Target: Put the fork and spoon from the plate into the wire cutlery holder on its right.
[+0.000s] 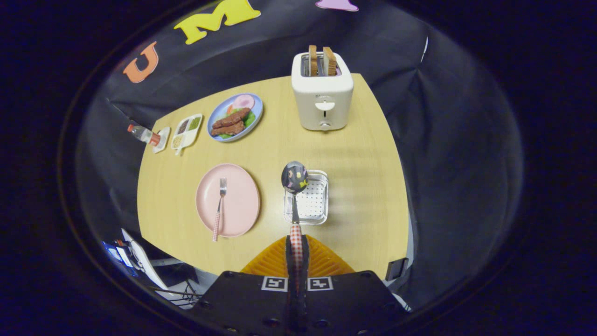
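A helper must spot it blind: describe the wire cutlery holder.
Start at the white toaster at the far side of the wooden table. Nearer than it, right of the round pink plate, sits the small rectangular wire cutlery holder. The gripper, shut on a check-handled spoon, holds the spoon's bowl over it; nothing else here is mesh.

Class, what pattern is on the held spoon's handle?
Red-and-white check on the metal spoon's handle, pinched in the gripper; gripper view.

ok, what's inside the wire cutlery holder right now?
No cutlery visible in the wire cutlery holder. The spoon, clamped in the gripper, is above its near-left corner and hides that part. The fork lies on the pink plate.
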